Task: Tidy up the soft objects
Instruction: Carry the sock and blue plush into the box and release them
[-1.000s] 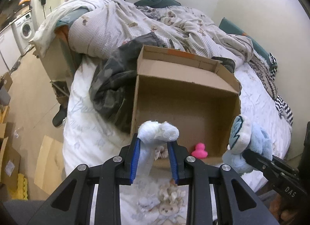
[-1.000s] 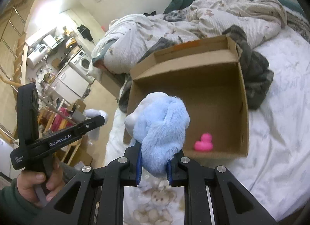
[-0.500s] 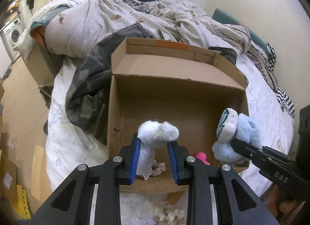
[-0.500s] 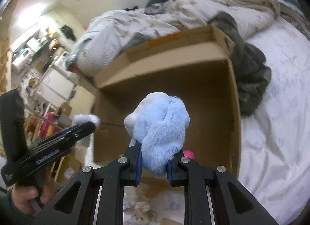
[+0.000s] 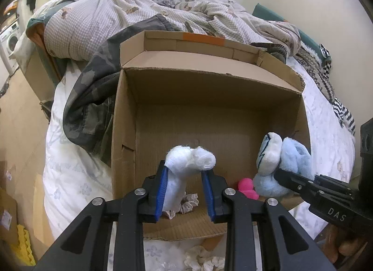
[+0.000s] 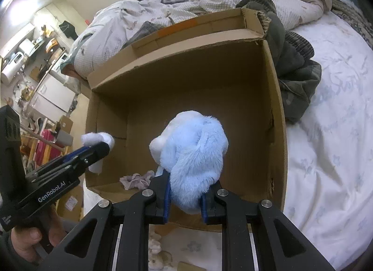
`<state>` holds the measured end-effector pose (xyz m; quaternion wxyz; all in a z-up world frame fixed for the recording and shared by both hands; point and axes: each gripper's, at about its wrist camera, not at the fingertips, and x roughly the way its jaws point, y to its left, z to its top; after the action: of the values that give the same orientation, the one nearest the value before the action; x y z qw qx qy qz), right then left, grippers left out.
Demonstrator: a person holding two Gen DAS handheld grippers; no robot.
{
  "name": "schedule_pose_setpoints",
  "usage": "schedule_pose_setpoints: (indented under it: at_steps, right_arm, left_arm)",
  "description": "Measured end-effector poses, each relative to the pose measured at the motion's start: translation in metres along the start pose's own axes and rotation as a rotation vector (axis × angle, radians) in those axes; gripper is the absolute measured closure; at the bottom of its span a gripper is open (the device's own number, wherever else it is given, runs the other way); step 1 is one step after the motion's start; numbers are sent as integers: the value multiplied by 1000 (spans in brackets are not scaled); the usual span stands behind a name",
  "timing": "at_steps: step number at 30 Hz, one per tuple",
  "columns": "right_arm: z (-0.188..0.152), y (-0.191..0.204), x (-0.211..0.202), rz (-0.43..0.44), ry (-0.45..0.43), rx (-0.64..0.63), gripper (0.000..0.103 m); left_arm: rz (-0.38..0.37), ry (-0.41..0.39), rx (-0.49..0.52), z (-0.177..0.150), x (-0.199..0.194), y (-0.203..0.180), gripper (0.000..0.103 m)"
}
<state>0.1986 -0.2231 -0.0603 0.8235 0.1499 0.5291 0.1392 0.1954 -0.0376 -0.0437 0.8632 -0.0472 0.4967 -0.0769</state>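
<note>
Nearest, the left gripper [image 5: 186, 189] is clamped on a white sock roll [image 5: 186, 166], long axis upright, rolled end on top. The right gripper [image 6: 184, 197] is clamped on a blue plush toy [image 6: 193, 152], also upright w/ its white part up. Both hang over the near edge of an open cardboard box [image 5: 209, 89] on the bed. Inside, at the near wall, lie a pink duck [image 5: 247, 187] & a crumpled beige scrunchie [image 6: 137, 180]. Beyond the box, a rumpled quilt [image 5: 139, 12].
</note>
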Motion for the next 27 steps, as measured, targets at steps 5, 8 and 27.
schedule_pose_setpoints:
  at_steps: [5, 8, 27]
  right_arm:
    - [-1, -1, 7, -13, 23, 4, 82]
    - [-2, -2, 9, -16, 32, 8, 81]
    - [5, -6, -3, 36, -32, 57, 6]
  left_arm:
    - [17, 3, 0, -2, 2, 0, 76]
    - [20, 2, -1, -2, 1, -1, 73]
    - [58, -12, 18, -4, -3, -4, 39]
